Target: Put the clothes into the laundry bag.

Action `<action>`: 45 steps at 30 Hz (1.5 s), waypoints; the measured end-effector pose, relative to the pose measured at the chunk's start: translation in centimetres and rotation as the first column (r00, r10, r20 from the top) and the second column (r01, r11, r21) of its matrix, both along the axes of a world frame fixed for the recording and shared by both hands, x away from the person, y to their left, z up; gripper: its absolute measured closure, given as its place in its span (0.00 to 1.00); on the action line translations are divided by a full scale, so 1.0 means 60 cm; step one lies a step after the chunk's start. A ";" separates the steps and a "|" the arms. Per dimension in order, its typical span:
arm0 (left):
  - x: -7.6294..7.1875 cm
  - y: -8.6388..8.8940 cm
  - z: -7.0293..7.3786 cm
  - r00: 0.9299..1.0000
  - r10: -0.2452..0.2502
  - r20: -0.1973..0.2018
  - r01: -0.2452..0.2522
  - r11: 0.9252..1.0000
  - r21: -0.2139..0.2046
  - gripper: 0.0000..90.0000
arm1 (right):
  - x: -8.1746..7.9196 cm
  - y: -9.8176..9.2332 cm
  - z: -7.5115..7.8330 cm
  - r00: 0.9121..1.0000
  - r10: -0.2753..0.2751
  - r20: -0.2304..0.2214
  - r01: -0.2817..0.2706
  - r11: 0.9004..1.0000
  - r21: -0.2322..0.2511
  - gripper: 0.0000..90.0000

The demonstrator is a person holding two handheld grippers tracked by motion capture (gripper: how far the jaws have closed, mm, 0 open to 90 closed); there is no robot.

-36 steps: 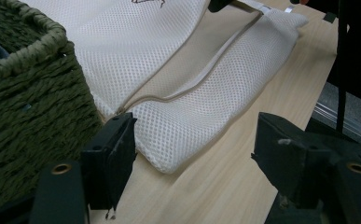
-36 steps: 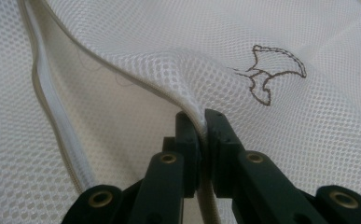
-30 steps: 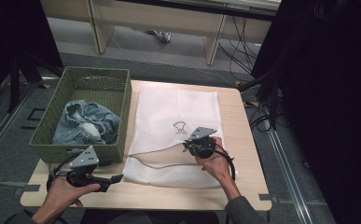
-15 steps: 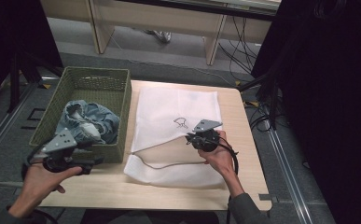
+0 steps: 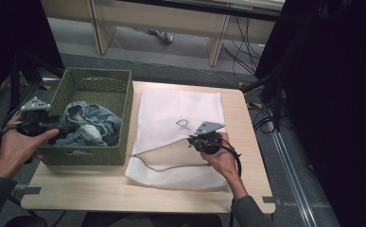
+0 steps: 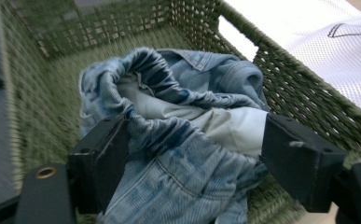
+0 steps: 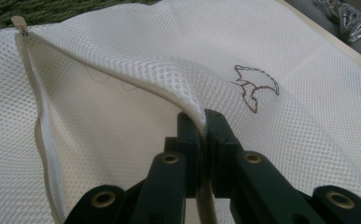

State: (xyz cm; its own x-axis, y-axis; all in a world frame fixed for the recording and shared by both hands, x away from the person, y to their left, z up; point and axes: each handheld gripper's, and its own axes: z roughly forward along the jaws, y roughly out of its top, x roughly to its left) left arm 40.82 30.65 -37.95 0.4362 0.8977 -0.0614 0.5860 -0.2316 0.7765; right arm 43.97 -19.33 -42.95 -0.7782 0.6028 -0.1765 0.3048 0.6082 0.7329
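Jeans not yet in the mesh bag; bag held open, left gripper reaching in.

The jeans (image 6: 178,140) lie crumpled in the basket (image 5: 124,101) at 9 o'clock on the desk (image 5: 100,189), none of them lifted yet. The left gripper (image 6: 192,154), whose jaws have just been opening, straddles the denim with its pads wide and not pressing. The right gripper (image 7: 205,122) is clamped tight on the zip edge of the bag (image 5: 180,109), lifting the mouth at the desk's middle. Left to do, I judge: grab, carry over, stuff in, zip. The basket wall hides the jeans' lower folds, and the left gripper view is blurred at its edges.
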 end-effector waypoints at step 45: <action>0.179 -0.054 -0.079 0.922 0.045 -0.384 -0.095 0.989 -0.112 0.17 | -0.003 0.015 -0.008 0.998 0.068 0.005 -0.068 0.996 -0.064 0.95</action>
